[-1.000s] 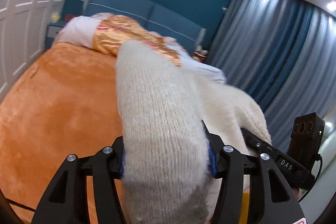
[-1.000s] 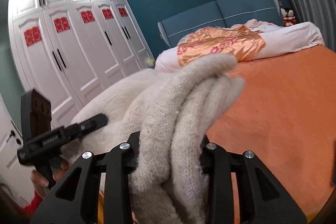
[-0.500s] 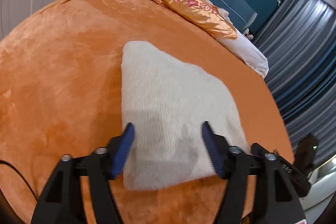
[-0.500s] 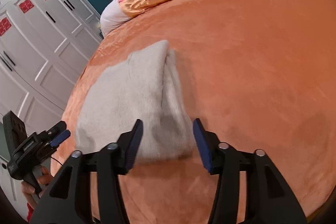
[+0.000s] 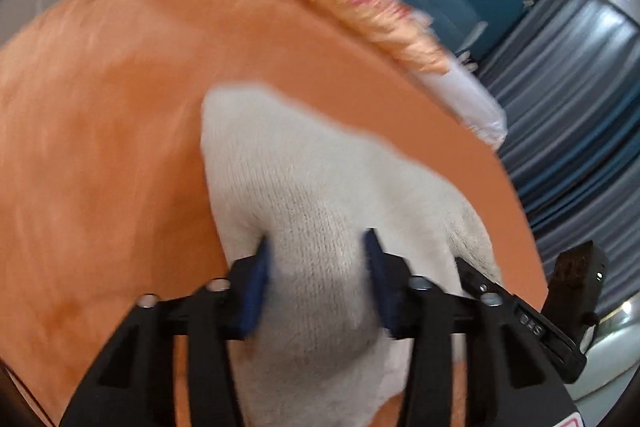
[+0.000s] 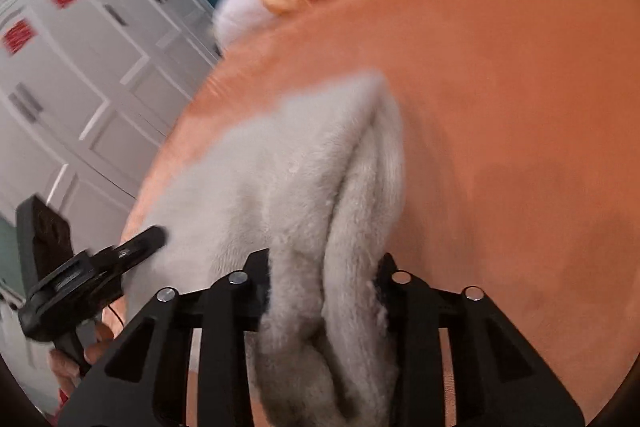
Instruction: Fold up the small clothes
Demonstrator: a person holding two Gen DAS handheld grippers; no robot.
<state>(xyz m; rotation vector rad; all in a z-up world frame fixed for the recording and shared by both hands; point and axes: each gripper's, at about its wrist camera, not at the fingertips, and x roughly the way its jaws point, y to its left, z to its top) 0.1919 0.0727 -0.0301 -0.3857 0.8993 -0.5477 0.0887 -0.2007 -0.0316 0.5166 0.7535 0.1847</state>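
Observation:
A cream knitted garment [image 5: 320, 187] lies folded on the orange bed cover [image 5: 100, 147]. My left gripper [image 5: 316, 255] is shut on its near edge, the fabric bunched between the blue pads. My right gripper [image 6: 324, 267] is shut on the other near corner of the garment [image 6: 280, 167], where several thick layers stack between the fingers. Each gripper shows in the other's view, the right one [image 5: 520, 311] at the garment's right side and the left one [image 6: 96, 267] at its left side.
The orange cover [image 6: 500, 107] spreads wide around the garment. Pillows with an orange satin cover [image 5: 360, 7] lie at the headboard. White wardrobe doors [image 6: 80, 67] stand to the left and blue curtains [image 5: 580, 107] to the right.
Half a second ago both grippers were open over the flat folded garment. Both have now closed on its near edge, and the views are blurred by motion.

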